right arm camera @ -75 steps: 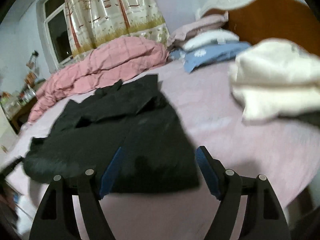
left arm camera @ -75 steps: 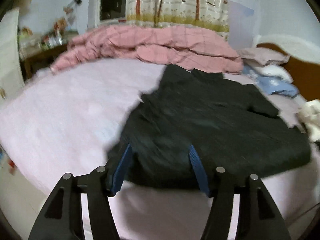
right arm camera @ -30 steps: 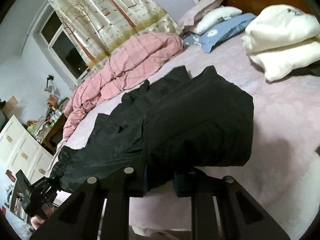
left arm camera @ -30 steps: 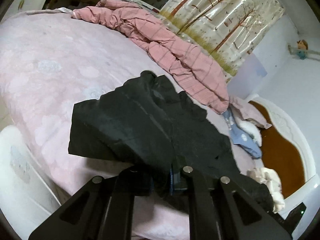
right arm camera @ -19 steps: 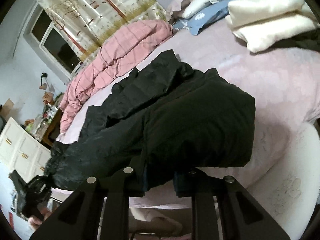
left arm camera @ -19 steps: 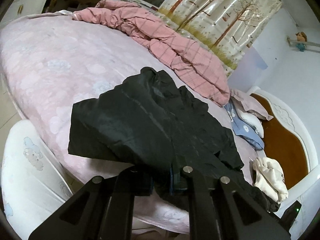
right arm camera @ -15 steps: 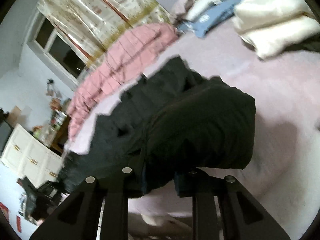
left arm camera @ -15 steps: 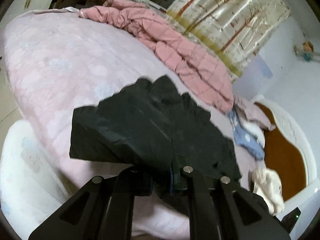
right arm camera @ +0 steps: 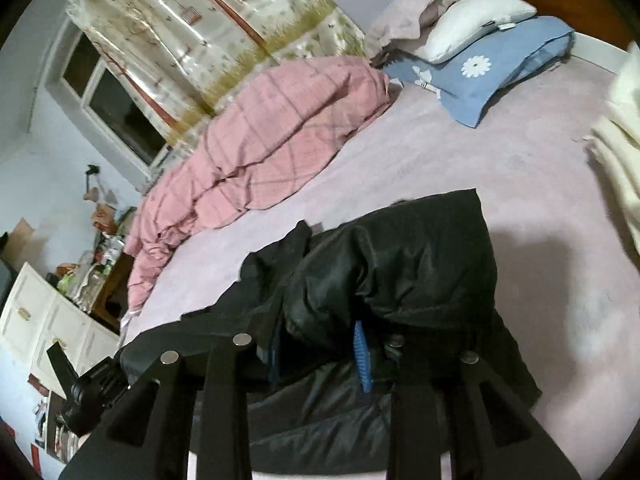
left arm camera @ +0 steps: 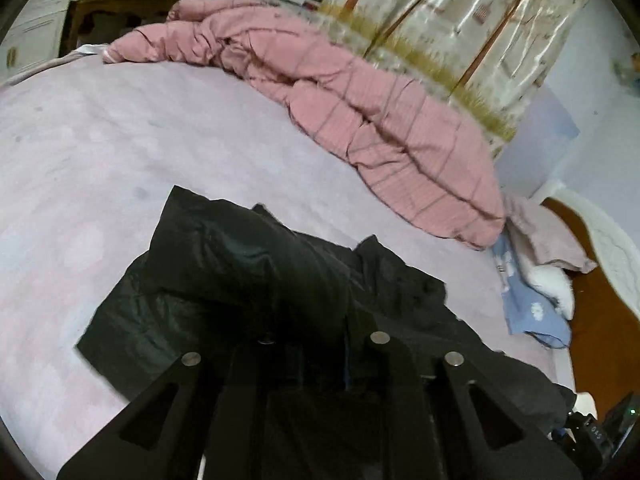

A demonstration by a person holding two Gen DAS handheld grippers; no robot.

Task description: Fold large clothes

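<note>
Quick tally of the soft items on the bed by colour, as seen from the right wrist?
Black: 1, the jacket, held by both claws
Pink: 1, the checked quilt
Blue: 1, the flowered pillow
White: 1, the small pillow
Cream: 1, the folded pile, partly out of frame
Total: 5

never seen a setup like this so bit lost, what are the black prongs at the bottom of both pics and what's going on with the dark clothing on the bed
There is no robot here. A person holds a two-finger gripper in each hand, and each carries a fisheye camera looking forward along its fingers. The black prongs are those grippers: one picture looks from the left gripper, the other from the right gripper.

Both views look over a bed with a pale pink sheet. On it lies a large black padded jacket, partly doubled over itself. Each gripper is shut on a lifted edge of it, mid-fold.

Behind it lie a rumpled pink checked quilt and a blue pillow with white flowers. Cream folded fabric shows at the right view's edge.
</note>
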